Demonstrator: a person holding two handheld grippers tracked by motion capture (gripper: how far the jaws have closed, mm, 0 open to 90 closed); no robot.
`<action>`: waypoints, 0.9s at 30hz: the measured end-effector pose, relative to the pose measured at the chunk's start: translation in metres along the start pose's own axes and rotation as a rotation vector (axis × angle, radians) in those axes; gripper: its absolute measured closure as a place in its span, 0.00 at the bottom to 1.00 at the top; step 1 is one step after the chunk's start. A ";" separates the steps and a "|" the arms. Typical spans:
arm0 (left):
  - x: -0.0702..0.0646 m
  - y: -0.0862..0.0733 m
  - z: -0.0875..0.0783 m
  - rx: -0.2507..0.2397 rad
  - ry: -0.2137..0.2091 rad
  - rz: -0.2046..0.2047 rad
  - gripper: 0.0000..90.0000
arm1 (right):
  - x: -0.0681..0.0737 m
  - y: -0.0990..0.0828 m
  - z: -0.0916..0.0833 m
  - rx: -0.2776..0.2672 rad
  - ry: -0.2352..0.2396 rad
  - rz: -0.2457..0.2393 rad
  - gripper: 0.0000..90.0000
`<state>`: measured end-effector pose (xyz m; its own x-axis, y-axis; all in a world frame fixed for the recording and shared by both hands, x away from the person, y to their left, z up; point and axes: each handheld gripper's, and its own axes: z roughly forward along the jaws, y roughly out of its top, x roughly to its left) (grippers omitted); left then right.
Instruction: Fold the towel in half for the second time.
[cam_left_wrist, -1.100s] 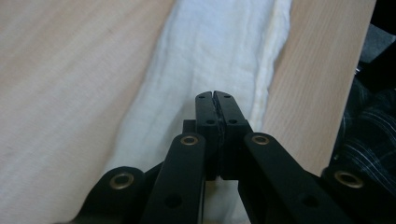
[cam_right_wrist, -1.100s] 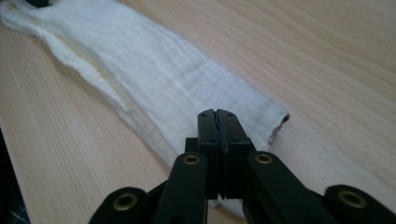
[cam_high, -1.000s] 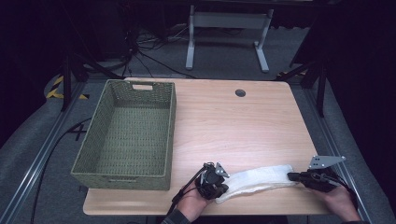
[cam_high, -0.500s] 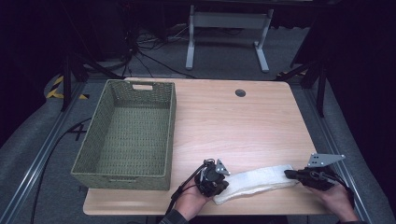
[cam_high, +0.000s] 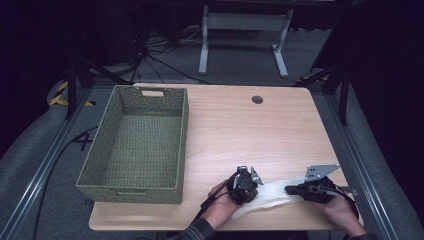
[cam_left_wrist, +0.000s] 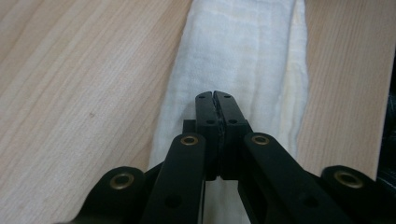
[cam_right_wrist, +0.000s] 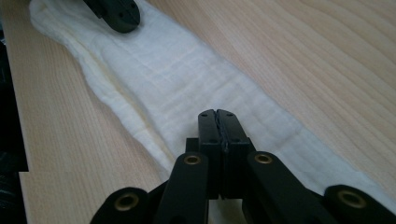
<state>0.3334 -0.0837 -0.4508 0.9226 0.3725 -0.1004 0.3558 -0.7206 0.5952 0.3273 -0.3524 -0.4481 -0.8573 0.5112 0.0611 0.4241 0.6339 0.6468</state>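
White cloth (cam_high: 272, 196), folded into a long strip, lies flat at the 6 o'clock edge of the bench (cam_high: 240, 130), running 9 to 3 between both hands. Left claw (cam_high: 244, 186) sits over the strip's 9 o'clock end, jaws together; in the left gripper view the tips meet above the cloth, and whether a layer is pinched I cannot tell. Right claw (cam_high: 289, 190) is at the 3 o'clock end, jaws likewise together over the fabric, pinch unclear. Likely step: holding or smoothing the strip for a fold. Do it well by keeping both ends level and the tension even so layers don't slip. Green woven basket (cam_high: 137, 142) stands empty at 9 o'clock, well apart. Grommet hole (cam_high: 257, 99) at 12 o'clock. Nothing blocks; the near bench edge is close.
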 end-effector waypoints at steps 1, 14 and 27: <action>0.000 0.000 0.000 0.002 0.001 -0.002 1.00 | 0.000 0.000 0.001 0.004 -0.002 -0.005 1.00; 0.016 0.000 -0.003 0.005 0.053 -0.018 1.00 | -0.017 0.020 0.017 0.003 -0.044 -0.012 1.00; 0.017 0.000 -0.009 -0.013 0.051 -0.025 0.99 | -0.029 0.033 0.021 -0.036 -0.056 -0.019 1.00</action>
<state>0.3480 -0.0721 -0.4457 0.9045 0.4197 -0.0750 0.3764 -0.7034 0.6030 0.3723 -0.3339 -0.4447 -0.8470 0.5315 0.0071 0.3965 0.6228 0.6745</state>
